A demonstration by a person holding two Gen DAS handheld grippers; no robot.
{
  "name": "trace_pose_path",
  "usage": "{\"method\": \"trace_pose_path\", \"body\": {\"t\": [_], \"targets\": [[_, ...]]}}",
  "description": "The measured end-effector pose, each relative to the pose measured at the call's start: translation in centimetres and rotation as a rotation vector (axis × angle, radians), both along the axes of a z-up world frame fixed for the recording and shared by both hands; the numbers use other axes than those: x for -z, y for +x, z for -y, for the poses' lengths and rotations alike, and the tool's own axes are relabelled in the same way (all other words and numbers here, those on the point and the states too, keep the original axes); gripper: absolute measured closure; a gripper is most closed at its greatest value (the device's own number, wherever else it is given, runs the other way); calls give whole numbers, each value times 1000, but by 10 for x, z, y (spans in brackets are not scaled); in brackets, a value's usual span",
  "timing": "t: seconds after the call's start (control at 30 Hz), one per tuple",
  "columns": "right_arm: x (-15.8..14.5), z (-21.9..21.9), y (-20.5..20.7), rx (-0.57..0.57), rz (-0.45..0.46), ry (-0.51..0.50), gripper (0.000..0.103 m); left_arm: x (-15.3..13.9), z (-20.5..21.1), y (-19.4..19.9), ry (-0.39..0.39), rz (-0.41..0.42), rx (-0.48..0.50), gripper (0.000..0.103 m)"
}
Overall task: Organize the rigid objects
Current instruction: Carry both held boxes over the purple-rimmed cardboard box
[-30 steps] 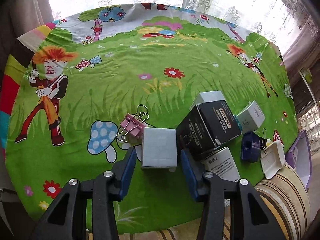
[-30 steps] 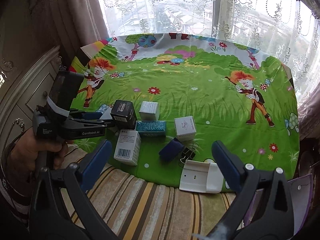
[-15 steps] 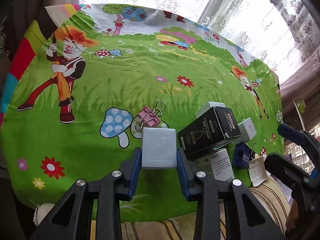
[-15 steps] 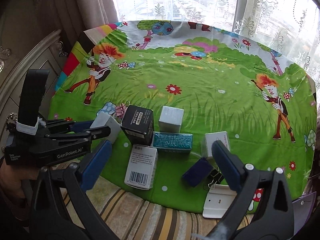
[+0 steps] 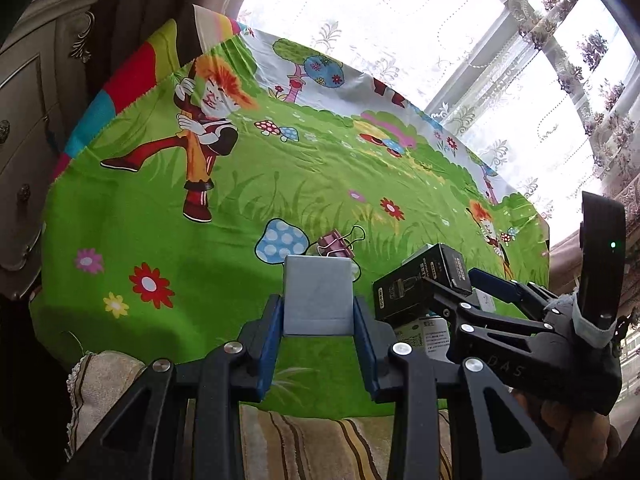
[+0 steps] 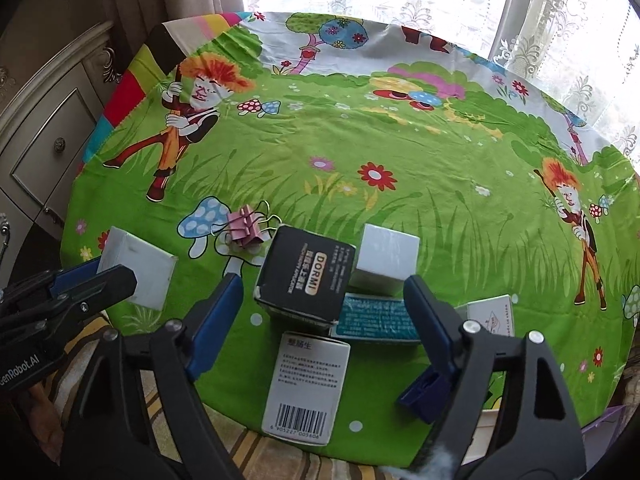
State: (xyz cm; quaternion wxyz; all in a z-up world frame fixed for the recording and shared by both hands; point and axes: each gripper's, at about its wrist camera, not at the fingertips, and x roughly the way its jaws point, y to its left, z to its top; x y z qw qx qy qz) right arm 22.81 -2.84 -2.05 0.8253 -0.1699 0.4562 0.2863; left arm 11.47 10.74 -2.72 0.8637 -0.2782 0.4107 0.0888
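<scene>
Up front, left gripper (image 5: 318, 312) clamped on grey box (image 5: 318, 296) near cloth edge (image 5: 200, 364) (right gripper (image 6: 320, 312) agape).

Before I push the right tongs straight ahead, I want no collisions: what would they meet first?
Most likely the black DORMI box, which stands just beyond the open right tongs, with the barcode box lying low between the fingers. Depth is uncertain through the fisheye.

Your left gripper (image 5: 319, 332) and right gripper (image 6: 320, 322) share black angular frames with triangular cut-outs, silver round screws and blue finger pads (image 6: 214, 322), the left's body printed "GenRobot.AI" in white, the right's showing a green light.
</scene>
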Motion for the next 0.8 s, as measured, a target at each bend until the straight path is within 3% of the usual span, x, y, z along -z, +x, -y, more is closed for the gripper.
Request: {"method": "trace_pose_path", "body": {"t": [0.03, 0.1, 0.13, 0.27, 0.53, 0.8], "targets": [[2, -2, 1, -4, 0, -5, 30, 1, -2, -1, -7, -1, -4, 68], [8, -4, 3, -14, -26, -2, 56, 3, -3, -3, -17, 1, -13, 68], [10, -4, 3, -20, -36, 4, 60, 4, -4, -3, -20, 2, -14, 68], [7, -2, -7, -31, -4, 8, 61, 0, -2, -5, -8, 10, -19, 68], [-33, 37, -35, 3, 87, 139, 61, -26, 14, -28, -13, 101, -45, 68], [-62, 92, -68, 101, 184, 188, 61, -46, 60, -32, -40, 170, 46, 68]]}}
